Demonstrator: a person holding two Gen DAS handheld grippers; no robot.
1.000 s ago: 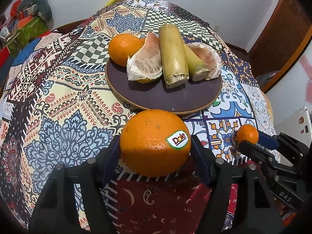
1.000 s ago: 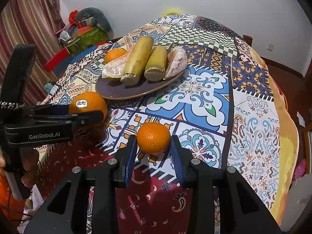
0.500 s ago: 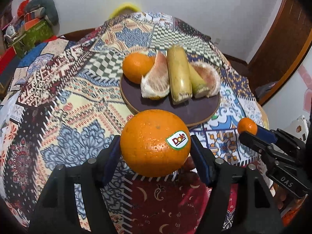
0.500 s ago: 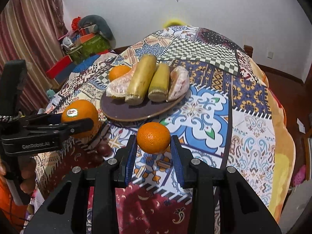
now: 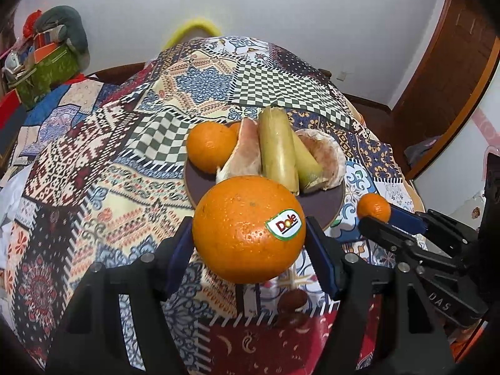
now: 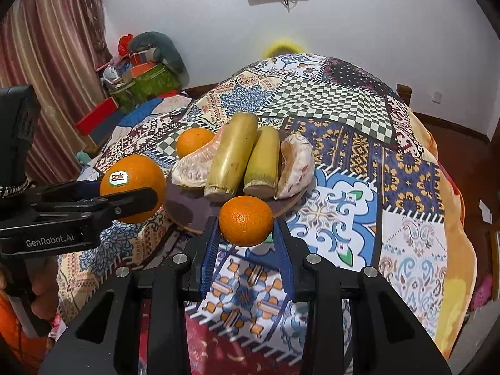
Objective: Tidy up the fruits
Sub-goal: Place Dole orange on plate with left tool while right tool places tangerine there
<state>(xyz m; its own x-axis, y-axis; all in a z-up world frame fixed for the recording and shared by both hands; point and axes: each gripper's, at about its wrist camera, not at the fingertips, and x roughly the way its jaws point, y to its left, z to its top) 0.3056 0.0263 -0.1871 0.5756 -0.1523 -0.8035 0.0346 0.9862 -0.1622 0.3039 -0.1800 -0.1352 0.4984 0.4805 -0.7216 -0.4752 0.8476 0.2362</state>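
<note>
Two fruits are aloft at once, one in each set of tongs. Left tongs [image 5: 248, 234] pinch the large orange [image 5: 248, 229], pads on its opposite flanks at the widest girth, Dole sticker facing the camera. Right tongs [image 6: 247, 239] pinch the small mandarin [image 6: 246, 220] the same way, jaws much narrower. Both fruits hang clear of the patterned cloth [image 6: 337, 206] that covers the counter, just short of the near rim of the dark plate [image 6: 184, 209].

Plate contents: another orange [image 6: 193, 140] at the far left, two peeled pomelo segments [image 6: 193, 168], and between them two yellow-green cane-like stalks [image 6: 232, 156] lying side by side. Bare plate shows only along the near edge.

Handling, as I judge it:
- Large orange: firm, fairly heavy, waxy rind. A round body can roll out of flat pads, so the hold across the middle is the right one; gripping nearer either end would likely squeeze it out.
- Mandarin: light, looser skin, gives under pressure. Gentle pinch at the equator suffices.
- Pomelo segments look soft and tearable; keep the incoming fruit from pressing on them.

Both fruits will roll on release; best set against something already on the plate rather than on the open rim.
</note>
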